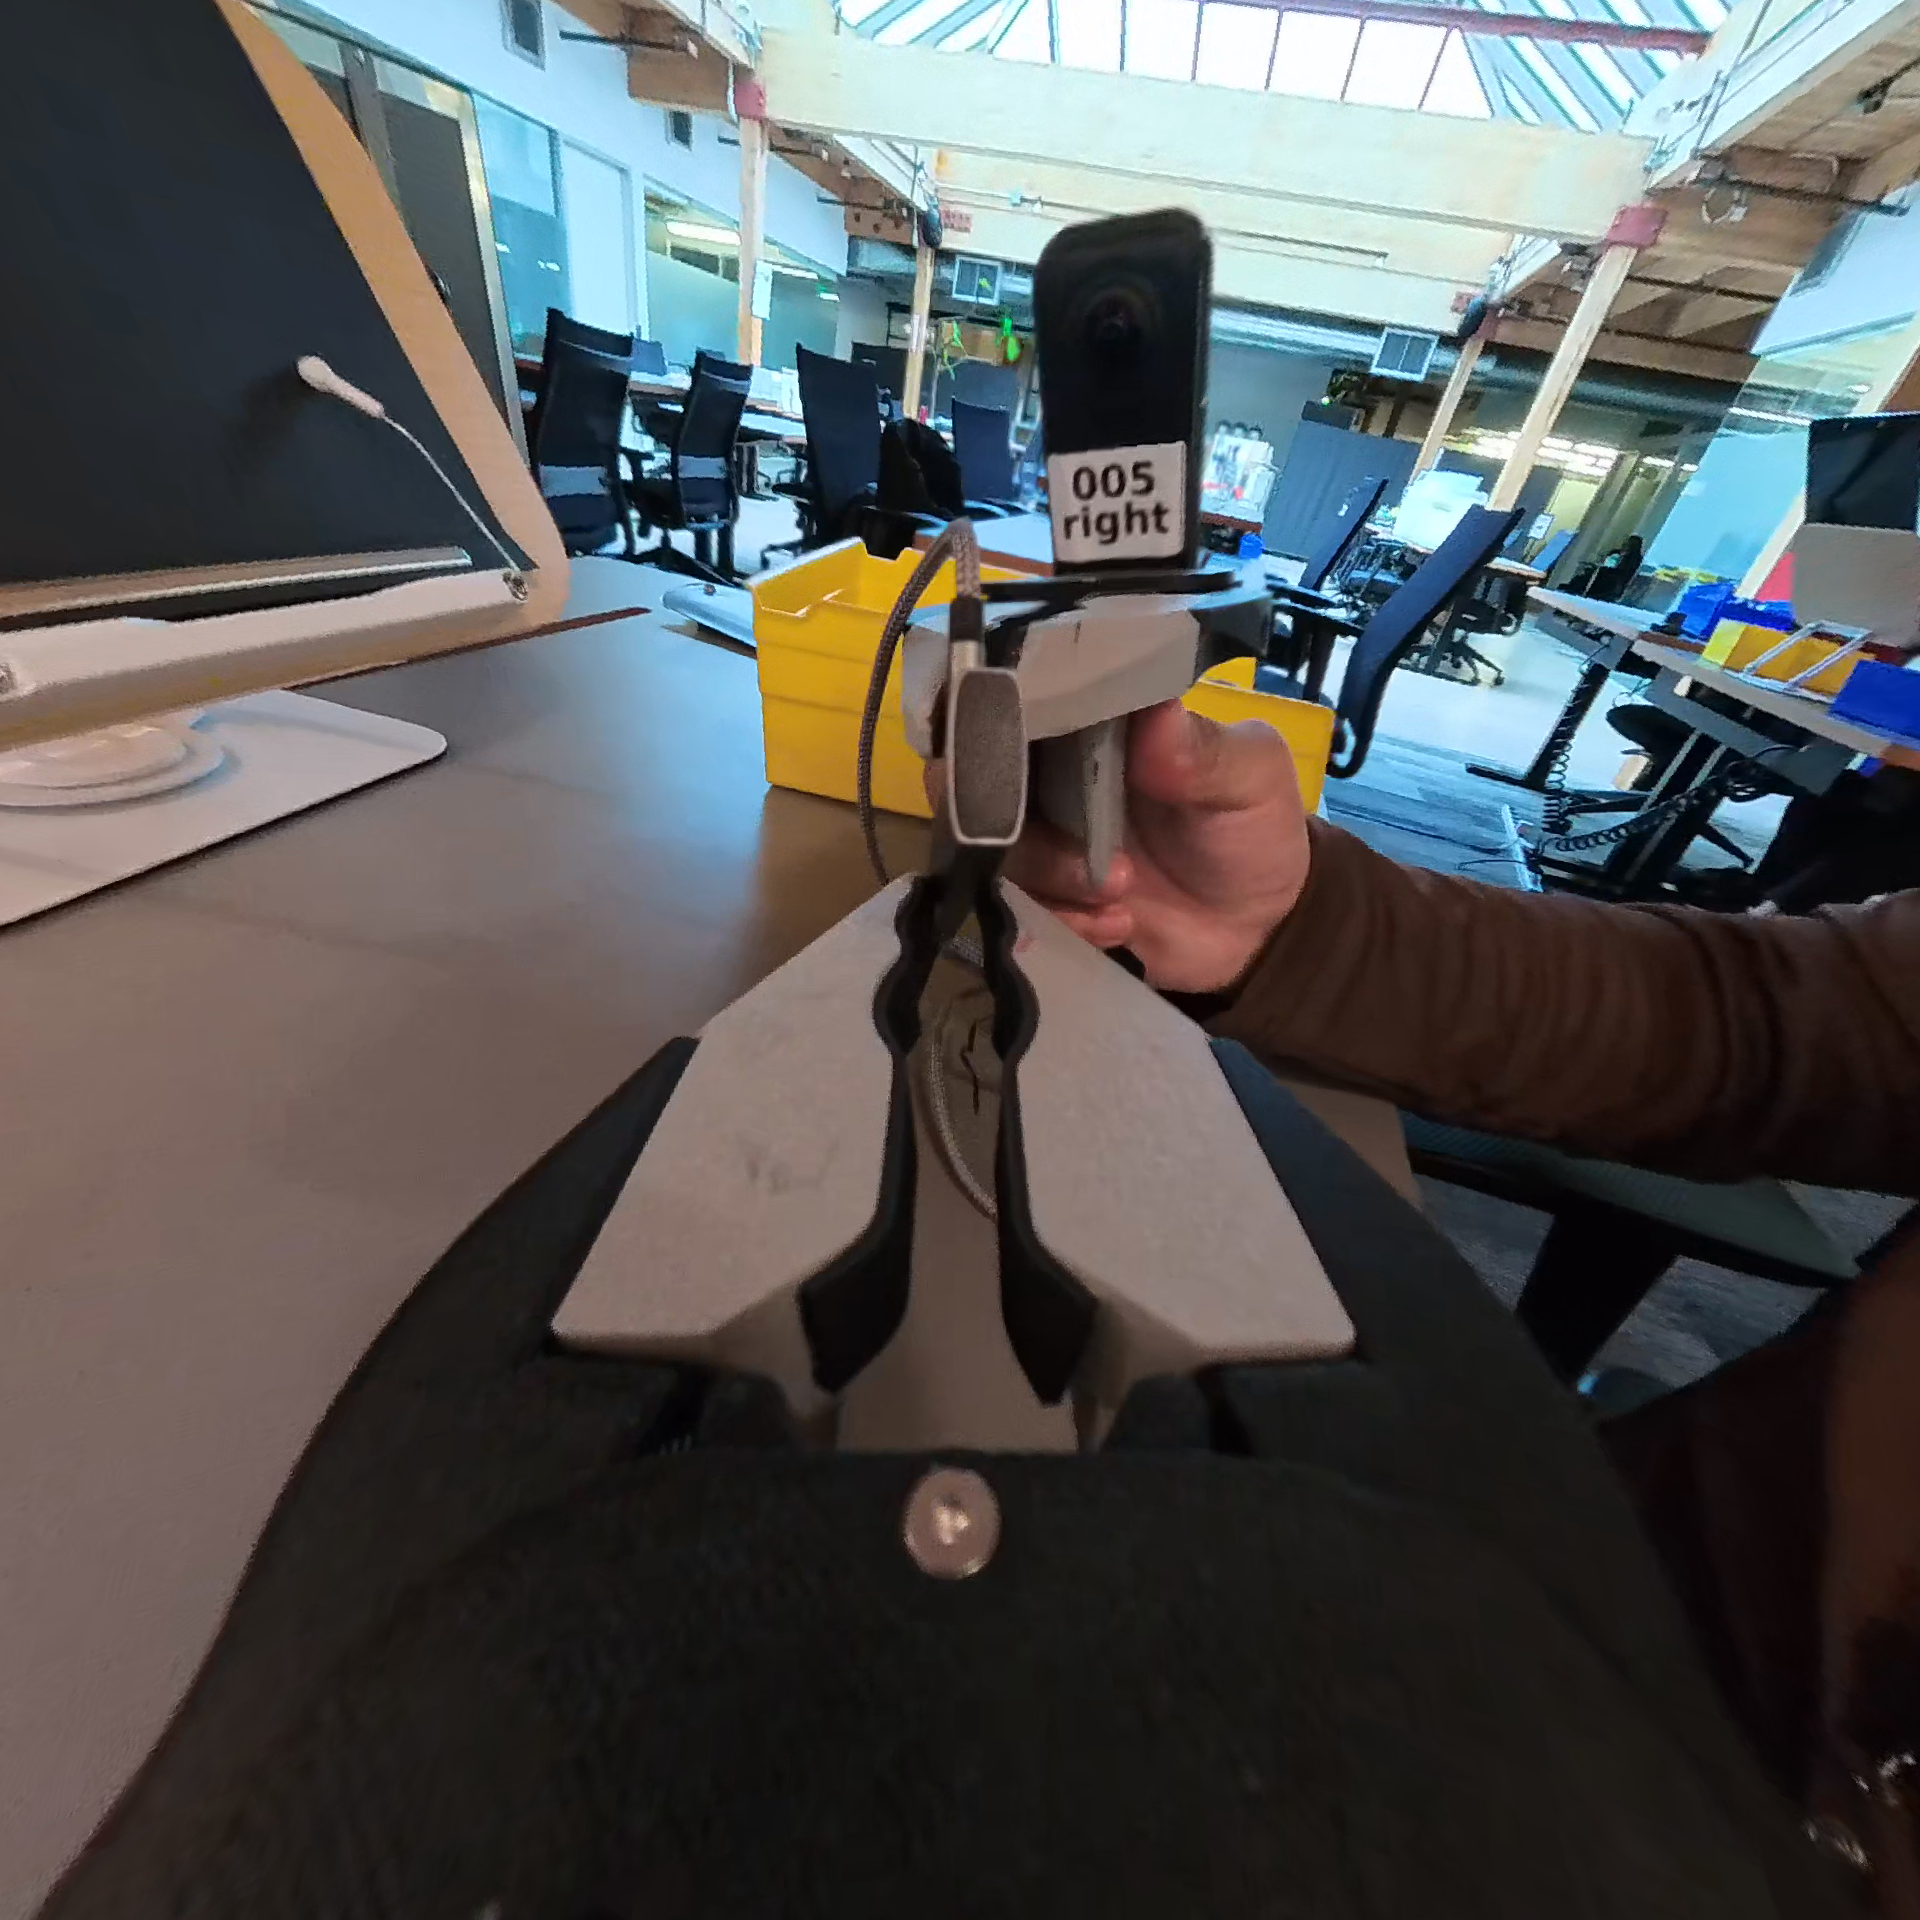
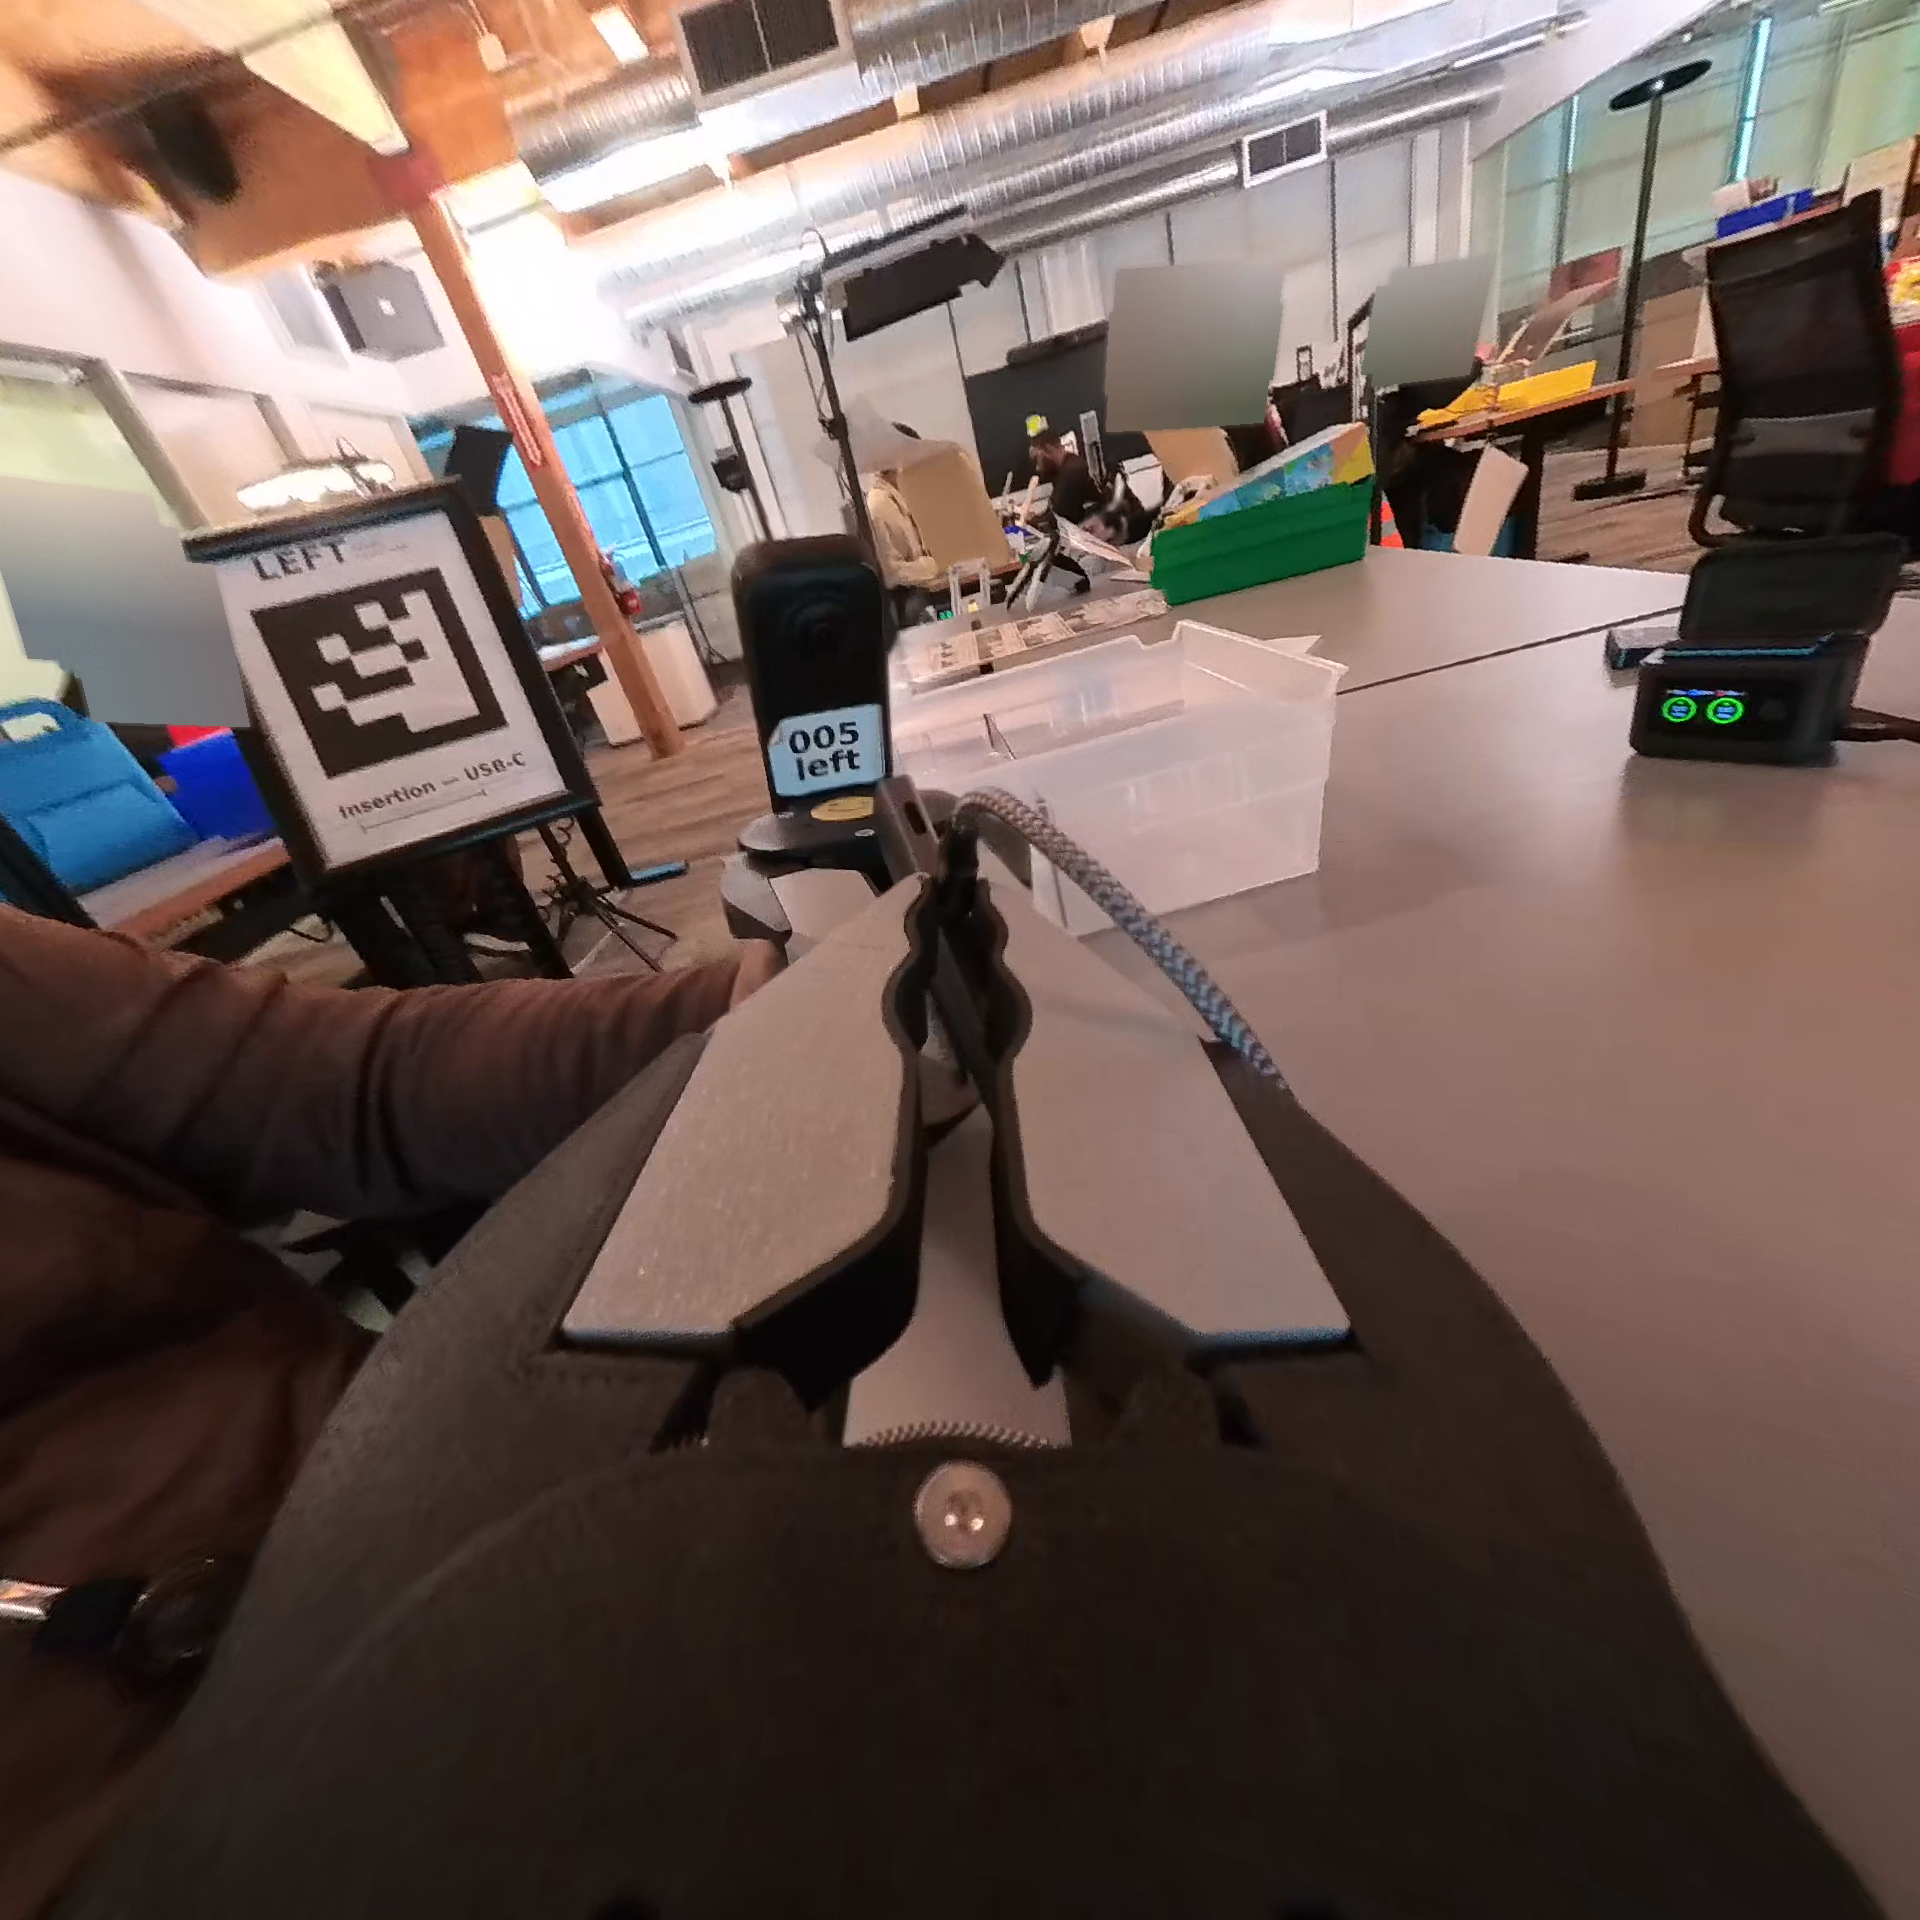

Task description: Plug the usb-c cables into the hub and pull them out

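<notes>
My left gripper (image 1: 951, 920) is shut on the lower end of the grey hub (image 1: 987, 764) and holds it upright above the table. A braided tail runs back between its fingers. My right gripper (image 2: 951, 925) is shut on the black plug (image 2: 958, 862) of a braided usb-c cable (image 2: 1101, 904). The plug's tip is against the hub (image 2: 902, 831), and one port slot on the hub shows open. I cannot tell whether the plug is seated. In the left wrist view the cable (image 1: 883, 675) loops up from the plug (image 1: 966, 634) and down to the left of the hub.
The grey table (image 1: 312, 1039) carries yellow bins (image 1: 821, 675) behind the hub and a monitor on a white stand (image 1: 208, 416) at the left. A clear plastic tub (image 2: 1143, 769), a black device with green lights (image 2: 1756, 675) and a marker sign on an easel (image 2: 384, 686) stand around. The tips of both grippers are at nearly the same place.
</notes>
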Demonstrator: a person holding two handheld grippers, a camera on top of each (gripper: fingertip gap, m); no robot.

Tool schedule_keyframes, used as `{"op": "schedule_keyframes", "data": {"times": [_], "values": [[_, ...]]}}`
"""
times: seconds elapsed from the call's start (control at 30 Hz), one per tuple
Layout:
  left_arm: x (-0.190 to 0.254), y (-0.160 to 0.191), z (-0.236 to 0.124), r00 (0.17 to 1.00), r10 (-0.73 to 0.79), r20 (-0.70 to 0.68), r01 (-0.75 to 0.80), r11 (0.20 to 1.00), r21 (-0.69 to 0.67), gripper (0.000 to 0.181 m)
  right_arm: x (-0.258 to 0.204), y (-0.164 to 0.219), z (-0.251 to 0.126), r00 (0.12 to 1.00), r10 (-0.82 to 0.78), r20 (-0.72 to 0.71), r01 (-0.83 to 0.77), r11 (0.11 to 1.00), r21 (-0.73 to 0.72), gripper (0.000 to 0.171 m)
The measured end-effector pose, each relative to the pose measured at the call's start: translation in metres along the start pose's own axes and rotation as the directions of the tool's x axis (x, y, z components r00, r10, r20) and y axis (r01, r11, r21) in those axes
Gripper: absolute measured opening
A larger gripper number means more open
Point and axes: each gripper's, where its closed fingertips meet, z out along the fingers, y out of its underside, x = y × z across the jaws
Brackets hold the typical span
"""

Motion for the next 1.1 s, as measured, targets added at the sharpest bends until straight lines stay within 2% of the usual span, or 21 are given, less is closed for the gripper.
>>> {"op": "schedule_keyframes", "data": {"times": [0.13,0.23,0.27,0.33,0.37,0.47,0.53,0.63,0.7,0.9,1.0,1.1], "values": [[0.001,-0.005,0.002,1.0,0.011,0.001,-0.011,0.999,0.039,0.008,0.0,-0.003,-0.001,0.995,0.088,0.045,-0.09,0.994,0.061,0.003],[0.008,-0.003,0.008,0.999,0.026,-0.022,-0.025,0.999,0.032,0.022,-0.005,0.004,0.006,0.986,0.139,0.098,-0.143,0.989,0.04,0.003],[0.008,-0.001,0.01,0.999,0.045,-0.01,-0.045,0.999,0.015,0.021,-0.008,0.007,0.01,0.983,0.143,0.116,-0.147,0.989,0.026,0.004],[0.005,0.002,0.011,0.991,0.13,0.043,-0.13,0.991,-0.014,0.008,-0.013,0.009,0.014,0.981,0.14,0.134,-0.144,0.99,0.016,0.006],[0.004,0.002,0.01,0.984,0.17,0.059,-0.169,0.985,-0.024,0.008,-0.014,0.008,0.014,0.98,0.142,0.139,-0.147,0.989,0.024,0.007],[0.002,0.002,0.009,0.985,0.16,0.069,-0.158,0.987,-0.033,0.008,-0.015,-0.002,0.009,0.966,0.182,0.186,-0.2,0.976,0.086,0.012],[0.0,0.005,0.01,0.984,0.16,0.082,-0.156,0.986,-0.052,0.008,-0.012,-0.006,0.006,0.962,0.195,0.192,-0.219,0.969,0.111,0.002],[-0.002,0.01,0.014,0.982,0.159,0.101,-0.151,0.985,-0.087,0.008,-0.009,-0.002,0.007,0.977,0.16,0.144,-0.174,0.981,0.087,0.002],[-0.002,0.007,0.012,0.99,0.112,0.083,-0.107,0.992,-0.065,0.008,-0.007,-0.003,0.006,0.984,0.137,0.112,-0.146,0.986,0.084,0.003],[-0.008,-0.001,0.006,0.997,0.015,0.073,-0.015,1.0,0.002,0.008,-0.007,0.015,0.015,1.0,-0.021,0.009,0.021,0.999,-0.046,0.011],[-0.005,0.005,0.009,0.998,0.033,0.062,-0.031,0.999,-0.028,0.007,-0.007,0.018,0.019,0.999,-0.04,0.0,0.04,0.998,-0.058,0.013],[-0.001,0.009,0.012,0.995,0.081,0.059,-0.077,0.996,-0.053,0.008,-0.007,0.018,0.017,0.999,-0.052,-0.003,0.052,0.997,-0.061,0.007]]}}
